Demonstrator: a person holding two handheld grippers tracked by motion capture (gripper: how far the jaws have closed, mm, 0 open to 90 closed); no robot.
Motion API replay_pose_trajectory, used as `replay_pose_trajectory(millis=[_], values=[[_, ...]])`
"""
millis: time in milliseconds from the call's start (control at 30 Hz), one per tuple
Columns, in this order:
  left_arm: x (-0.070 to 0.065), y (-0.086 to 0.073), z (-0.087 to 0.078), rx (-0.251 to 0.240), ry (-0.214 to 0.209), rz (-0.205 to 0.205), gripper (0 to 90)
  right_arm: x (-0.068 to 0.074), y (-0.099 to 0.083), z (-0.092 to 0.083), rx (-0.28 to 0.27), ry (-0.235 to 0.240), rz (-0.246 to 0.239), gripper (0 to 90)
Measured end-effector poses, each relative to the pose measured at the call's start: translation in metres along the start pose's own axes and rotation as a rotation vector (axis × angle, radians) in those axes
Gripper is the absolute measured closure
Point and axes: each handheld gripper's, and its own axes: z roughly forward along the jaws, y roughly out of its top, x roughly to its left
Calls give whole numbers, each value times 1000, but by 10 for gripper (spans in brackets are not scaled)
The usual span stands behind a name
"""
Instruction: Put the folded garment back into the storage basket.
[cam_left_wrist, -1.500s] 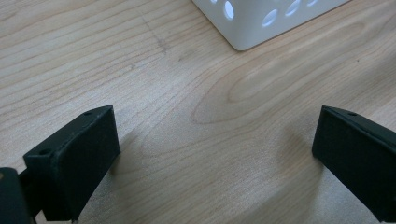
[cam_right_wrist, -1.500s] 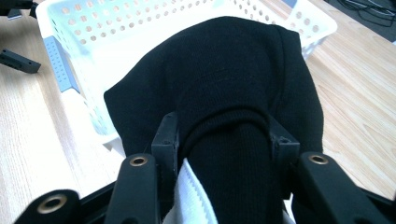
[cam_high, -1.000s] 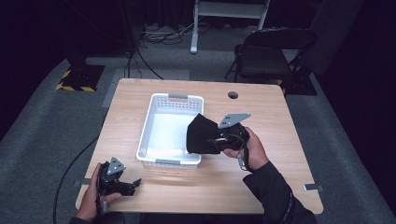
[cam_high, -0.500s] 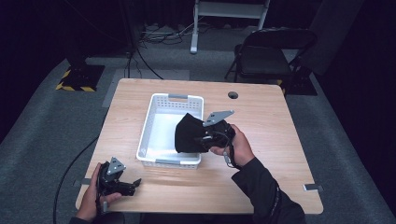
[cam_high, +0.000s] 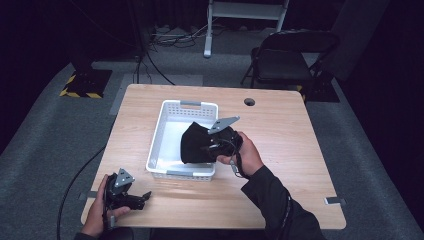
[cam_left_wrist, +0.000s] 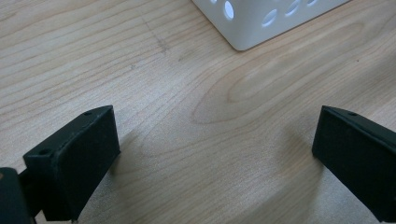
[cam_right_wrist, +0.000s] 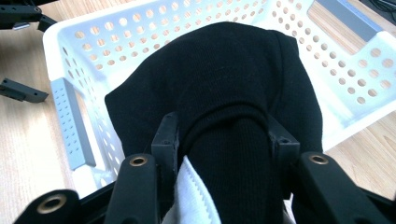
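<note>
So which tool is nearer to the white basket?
Right. The right tool holds a black cloth over the basket; the left tool rests on the table, short of the basket's near corner.

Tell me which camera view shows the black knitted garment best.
The right gripper view: the black knitted garment sits close up, clamped between the right gripper jaws above the white perforated plastic basket, with a white label visible. The high view shows it small, as a dark bundle over the basket. The left gripper view gives bare wooden table.
</note>
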Motion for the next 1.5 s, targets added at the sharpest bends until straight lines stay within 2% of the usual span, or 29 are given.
replay_pose_trajectory(millis=[333, 1133, 1500], values=[[0, 0, 0, 0, 0, 0, 6, 5, 5, 17, 29, 11, -21, 579], [0, 0, 0, 1, -1, 0, 6, 9, 4, 44, 81, 27, -22, 577], [0, 0, 0, 1, -1, 0, 6, 9, 2, 55, 111, 18, -23, 573]])
